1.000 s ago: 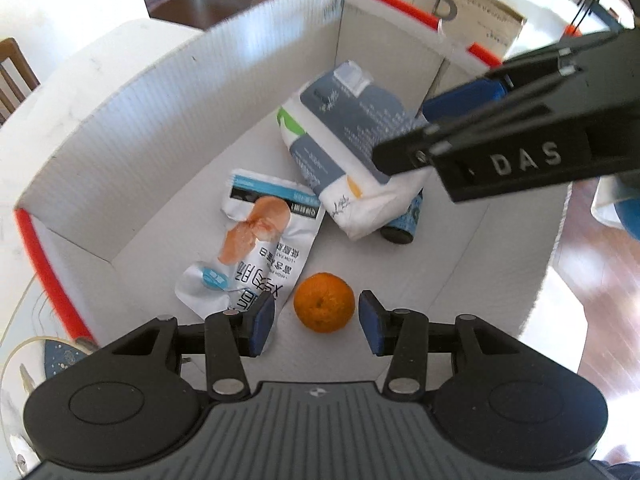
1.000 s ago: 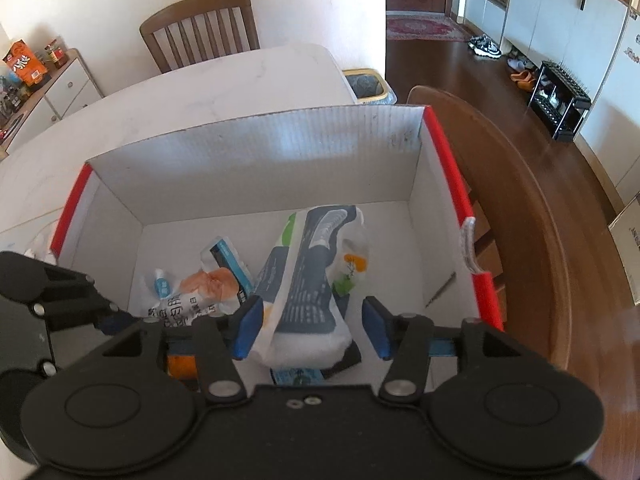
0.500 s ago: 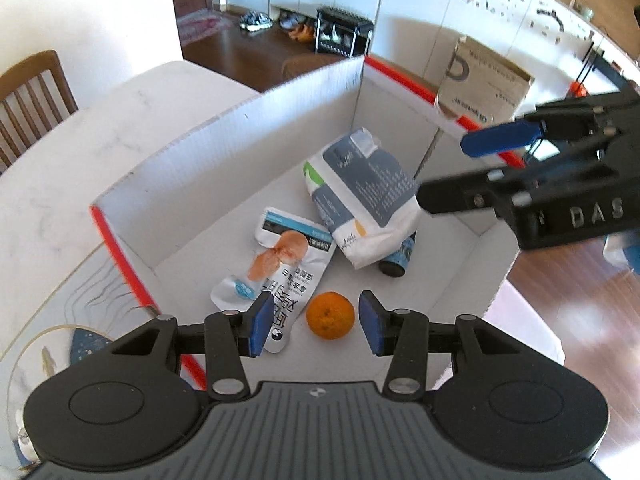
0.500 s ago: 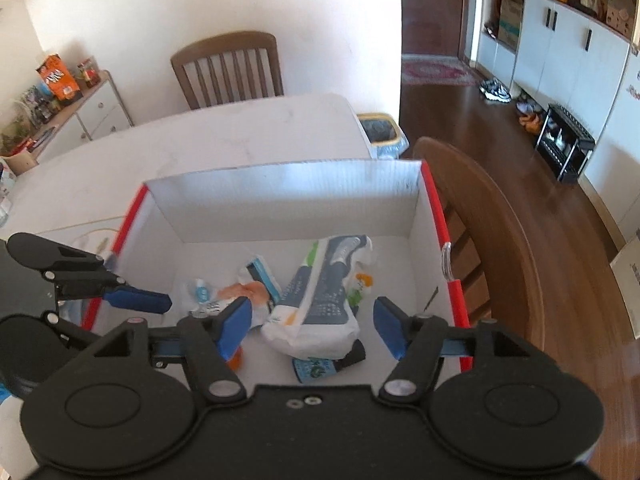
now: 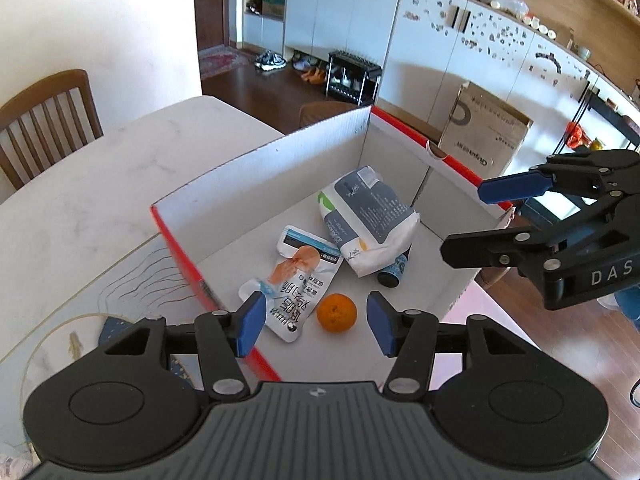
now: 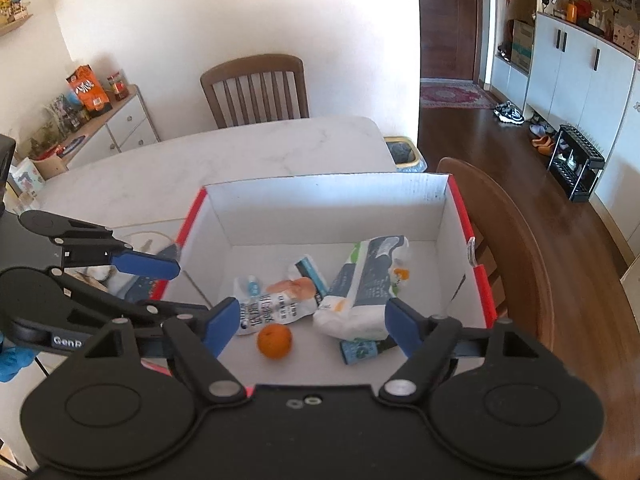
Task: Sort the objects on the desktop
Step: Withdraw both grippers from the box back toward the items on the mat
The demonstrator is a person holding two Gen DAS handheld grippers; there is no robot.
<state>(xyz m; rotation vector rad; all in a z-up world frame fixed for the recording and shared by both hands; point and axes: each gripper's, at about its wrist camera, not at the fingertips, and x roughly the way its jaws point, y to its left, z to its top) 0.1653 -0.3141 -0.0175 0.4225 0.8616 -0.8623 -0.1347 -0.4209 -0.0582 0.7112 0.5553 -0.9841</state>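
both tongs hung spread and empty above the cardboard box point(image 6: 332, 204): left gripper point(image 5: 316, 322), right gripper point(image 6: 310, 326). inside lay the orange point(image 6: 274, 341), a snack pouch point(image 6: 276, 306) and a white bag point(image 6: 360, 292) atop a bottle point(image 6: 360, 351).

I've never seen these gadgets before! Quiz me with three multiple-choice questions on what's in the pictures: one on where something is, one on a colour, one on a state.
1. Where is the orange?
A. on the table beside the box
B. on the floor of the box
C. on top of the white bag

2. What colour are the tool pads?
A. blue
B. green
C. yellow

3. The left tool is:
A. shut on the orange
B. shut on a pouch
C. open, holding nothing

Answers: 1 B, it lies on the white box floor; 2 A, the pads show blue; 3 C, there is a clear gap between the pads.
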